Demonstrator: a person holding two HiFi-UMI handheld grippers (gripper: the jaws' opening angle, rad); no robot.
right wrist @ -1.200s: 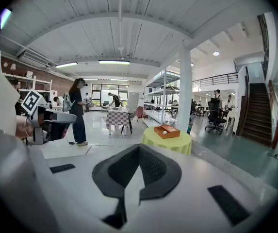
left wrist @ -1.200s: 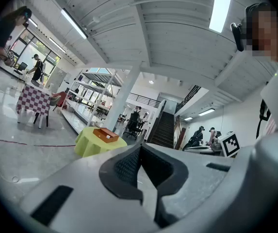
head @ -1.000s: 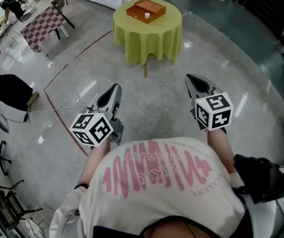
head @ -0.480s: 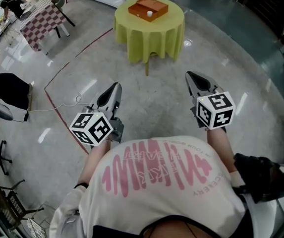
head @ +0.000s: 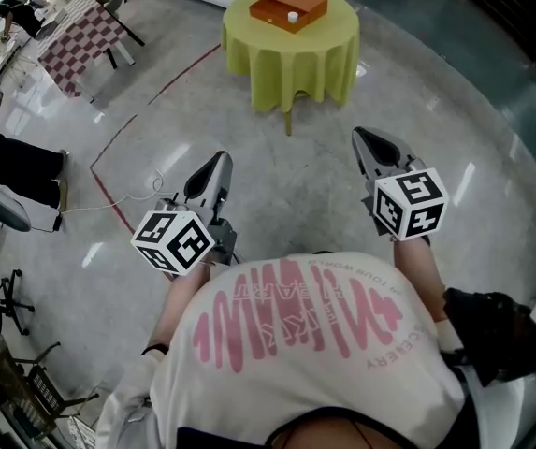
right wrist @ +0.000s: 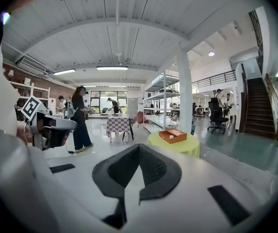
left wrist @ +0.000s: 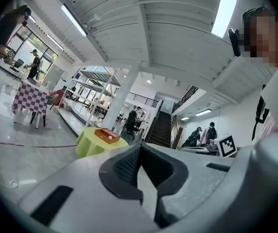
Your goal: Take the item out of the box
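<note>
An orange wooden box (head: pixel 289 7) lies on a round table with a yellow-green cloth (head: pixel 291 50), far ahead across the floor. A small white item (head: pixel 293 16) sits inside the box. My left gripper (head: pixel 221 160) and right gripper (head: pixel 360 136) are held out in front of my chest, well short of the table, both shut on nothing. In the left gripper view the box (left wrist: pixel 108 136) shows beyond the closed jaws. The right gripper view has the box (right wrist: pixel 173 136) on the table (right wrist: pixel 177 145) to the right of the jaw tips.
A checkered table (head: pixel 79 40) with chairs stands at the far left. A person in black (head: pixel 10 165) is at the left edge. A red line (head: pixel 123 124) and a cable (head: pixel 118 199) run over the shiny floor. A black bag (head: pixel 492 330) hangs at my right.
The table with the box has slid higher and slightly right in the head view and looks a little larger. Both grippers stay shut and have risen slightly.
</note>
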